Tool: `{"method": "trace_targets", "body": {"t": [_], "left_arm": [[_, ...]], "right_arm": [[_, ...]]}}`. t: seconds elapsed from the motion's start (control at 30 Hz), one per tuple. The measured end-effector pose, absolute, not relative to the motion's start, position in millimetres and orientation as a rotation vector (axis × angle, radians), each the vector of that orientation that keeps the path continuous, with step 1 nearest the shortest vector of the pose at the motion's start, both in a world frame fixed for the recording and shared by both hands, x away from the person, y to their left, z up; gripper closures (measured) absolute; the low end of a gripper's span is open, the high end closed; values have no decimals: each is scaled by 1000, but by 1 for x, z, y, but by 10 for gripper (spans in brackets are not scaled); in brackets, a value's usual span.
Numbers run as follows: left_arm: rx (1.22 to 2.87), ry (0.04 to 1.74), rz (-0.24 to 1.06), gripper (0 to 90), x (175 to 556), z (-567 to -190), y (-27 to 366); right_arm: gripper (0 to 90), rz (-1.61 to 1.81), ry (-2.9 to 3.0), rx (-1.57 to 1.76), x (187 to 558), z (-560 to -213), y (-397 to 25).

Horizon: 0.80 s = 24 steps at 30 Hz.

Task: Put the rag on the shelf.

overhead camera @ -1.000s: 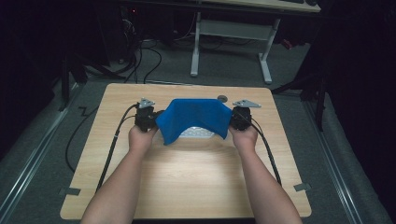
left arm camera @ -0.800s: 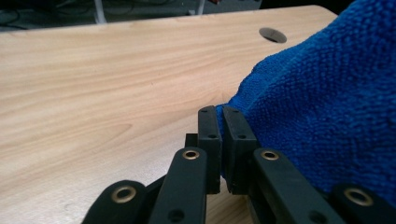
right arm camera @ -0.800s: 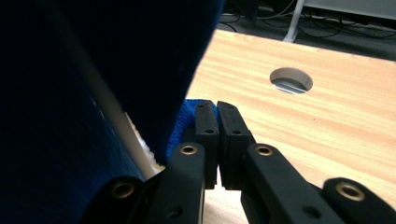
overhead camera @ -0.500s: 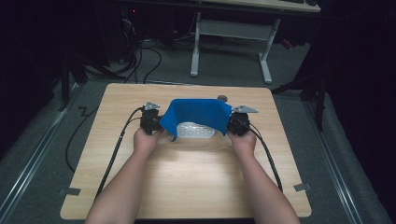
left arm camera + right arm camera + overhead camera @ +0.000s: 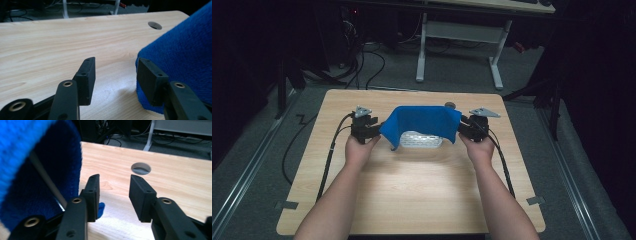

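Observation:
A blue fleece cloth (image 5: pixel 422 122) lies arched over a pale, ribbed object (image 5: pixel 422 140) at the middle of the wooden table (image 5: pixel 412 190). My left gripper (image 5: pixel 373 127) sits at the cloth's left end. In the left gripper view this gripper (image 5: pixel 116 61) is open, and the cloth (image 5: pixel 180 50) presses against the outside of its right jaw. My right gripper (image 5: pixel 464 127) sits at the cloth's right end. Seen in its own view, the right gripper (image 5: pixel 114 177) is open on bare wood, with the cloth (image 5: pixel 37 170) hanging just left of its left jaw.
A round cable hole (image 5: pixel 450 105) pierces the table just behind the cloth's right end. Black cables (image 5: pixel 329 160) trail from both grippers toward the near table edge. A white desk frame (image 5: pixel 459 35) stands on the floor beyond the table.
The cloth has shifted slightly and its front edge sits a little higher, so more of the pale object shows. Both hands have stayed almost in place.

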<state>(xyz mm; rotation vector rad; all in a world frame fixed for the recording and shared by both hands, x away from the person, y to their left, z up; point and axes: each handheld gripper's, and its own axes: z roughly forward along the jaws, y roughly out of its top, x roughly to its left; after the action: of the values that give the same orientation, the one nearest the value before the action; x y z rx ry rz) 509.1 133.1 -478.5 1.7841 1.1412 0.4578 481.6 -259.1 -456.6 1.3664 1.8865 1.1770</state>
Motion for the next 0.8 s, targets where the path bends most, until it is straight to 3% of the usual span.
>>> {"method": "trace_targets", "body": {"t": [0.53, 0.8], "left_arm": [[1797, 1134, 525, 471, 496, -463, 149], [1800, 1134, 522, 462, 484, -462, 152]], "right_arm": [[444, 1156, 1871, 1309, 470, -442, -267], [420, 1166, 1890, 1313, 461, -437, -265]]}}
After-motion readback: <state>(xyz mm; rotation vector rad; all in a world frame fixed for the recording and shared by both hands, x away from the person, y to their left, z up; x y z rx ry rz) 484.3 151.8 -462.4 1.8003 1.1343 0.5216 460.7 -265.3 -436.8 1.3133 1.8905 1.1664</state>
